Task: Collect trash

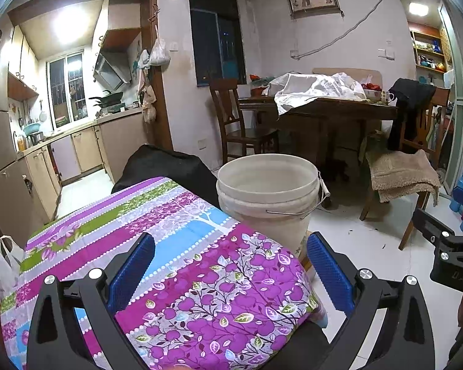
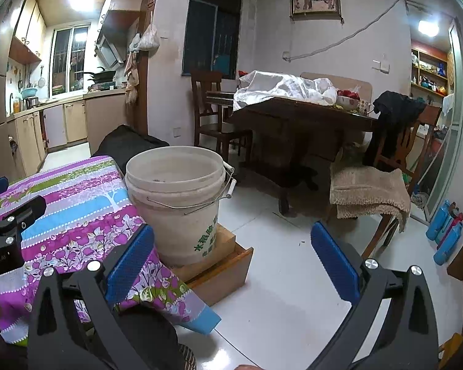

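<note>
A white plastic bucket (image 1: 268, 197) with a wire handle stands beside a table covered by a purple floral cloth (image 1: 157, 246). In the right wrist view the bucket (image 2: 176, 197) rests on a low wooden box (image 2: 225, 265), and a few dark bits lie at its bottom. My left gripper (image 1: 231, 268) is open and empty above the cloth. My right gripper (image 2: 233, 262) is open and empty, in front of the bucket and above the floor. No trash shows on the cloth.
A dark dining table (image 2: 296, 117) with white plastic sheeting stands behind. A chair with a beige towel (image 2: 367, 191) is to the right. A white bag (image 1: 4, 262) hangs at the left. The kitchen opens at the far left. Blue bottles (image 2: 444, 231) stand by the right wall.
</note>
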The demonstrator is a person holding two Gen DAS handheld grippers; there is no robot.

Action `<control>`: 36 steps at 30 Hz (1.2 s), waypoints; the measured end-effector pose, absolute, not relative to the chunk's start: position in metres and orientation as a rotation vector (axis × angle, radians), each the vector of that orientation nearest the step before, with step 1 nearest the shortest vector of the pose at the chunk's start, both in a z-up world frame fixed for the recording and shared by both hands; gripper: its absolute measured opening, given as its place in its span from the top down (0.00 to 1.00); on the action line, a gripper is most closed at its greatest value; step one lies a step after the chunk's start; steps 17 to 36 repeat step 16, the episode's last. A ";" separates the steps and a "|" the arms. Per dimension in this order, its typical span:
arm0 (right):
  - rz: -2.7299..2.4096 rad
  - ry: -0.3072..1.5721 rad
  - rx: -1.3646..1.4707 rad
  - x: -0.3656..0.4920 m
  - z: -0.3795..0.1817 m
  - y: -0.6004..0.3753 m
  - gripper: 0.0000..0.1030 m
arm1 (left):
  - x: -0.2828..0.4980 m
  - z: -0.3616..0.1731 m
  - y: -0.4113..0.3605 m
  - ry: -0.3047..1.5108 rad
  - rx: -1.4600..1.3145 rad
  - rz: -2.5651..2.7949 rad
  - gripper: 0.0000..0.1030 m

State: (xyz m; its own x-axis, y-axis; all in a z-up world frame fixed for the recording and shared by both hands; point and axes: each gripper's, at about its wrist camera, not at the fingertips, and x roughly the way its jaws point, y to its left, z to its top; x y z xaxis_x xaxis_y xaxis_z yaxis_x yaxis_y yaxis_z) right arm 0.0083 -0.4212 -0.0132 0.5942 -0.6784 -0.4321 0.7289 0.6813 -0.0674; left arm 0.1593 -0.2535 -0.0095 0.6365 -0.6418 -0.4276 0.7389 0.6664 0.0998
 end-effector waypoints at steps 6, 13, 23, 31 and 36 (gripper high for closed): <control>-0.821 0.452 0.132 0.008 -0.014 -0.422 0.05 | 0.153 -0.014 -0.254 0.340 0.295 -0.792 0.06; -0.819 0.454 0.135 0.009 -0.015 -0.421 0.05 | 0.157 -0.018 -0.257 0.396 0.306 -0.799 0.06; -0.811 0.459 0.134 0.011 -0.016 -0.420 0.05 | 0.158 -0.019 -0.256 0.383 0.313 -0.772 0.05; -0.811 0.459 0.134 0.011 -0.016 -0.420 0.05 | 0.158 -0.019 -0.256 0.383 0.313 -0.772 0.05; -0.811 0.459 0.134 0.011 -0.016 -0.420 0.05 | 0.158 -0.019 -0.256 0.383 0.313 -0.772 0.05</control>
